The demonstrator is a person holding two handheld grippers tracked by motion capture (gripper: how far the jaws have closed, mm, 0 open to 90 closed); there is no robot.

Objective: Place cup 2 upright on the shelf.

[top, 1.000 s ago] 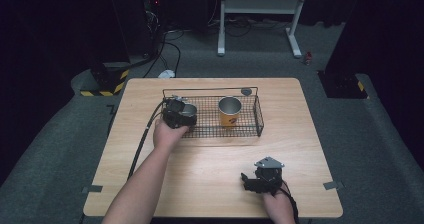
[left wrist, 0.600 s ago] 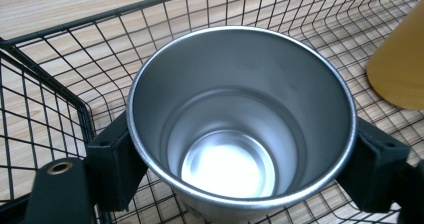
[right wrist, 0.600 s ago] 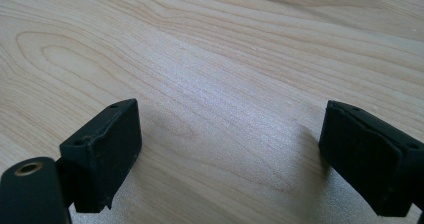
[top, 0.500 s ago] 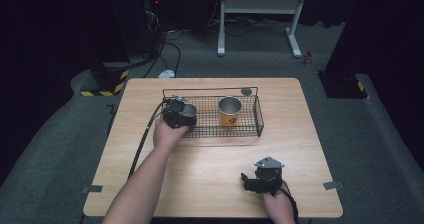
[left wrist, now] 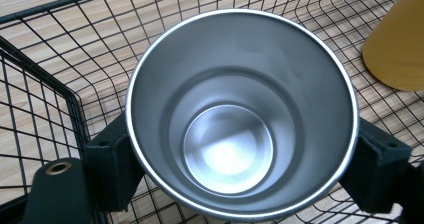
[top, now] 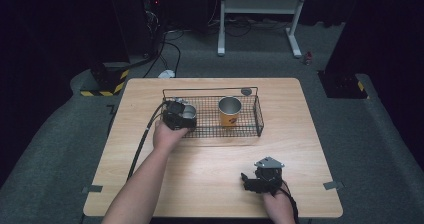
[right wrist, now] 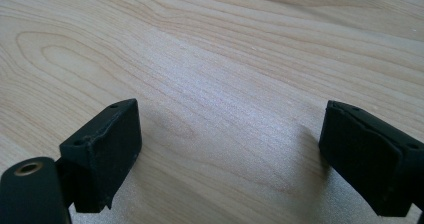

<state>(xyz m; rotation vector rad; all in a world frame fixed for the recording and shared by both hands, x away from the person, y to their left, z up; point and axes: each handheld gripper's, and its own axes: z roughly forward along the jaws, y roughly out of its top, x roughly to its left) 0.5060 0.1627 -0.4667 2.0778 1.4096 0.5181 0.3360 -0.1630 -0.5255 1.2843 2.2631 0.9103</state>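
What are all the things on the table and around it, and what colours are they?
steel cup: 1, silver, at the left end of the basket, between the left gripper's jaws
yellow cup: 1, yellow outside and silver inside, upright in the middle of the basket
wire basket: 1, black, on the far half of the table
round disc: 1, grey, at the basket's far rim
table: 1, light wood
white frame: 1, white, on the floor behind the table
striped block: 1, black and yellow, on the floor far left
left gripper: 1, black, at the basket's left end
right gripper: 1, black, jaws apart over bare wood, near edge
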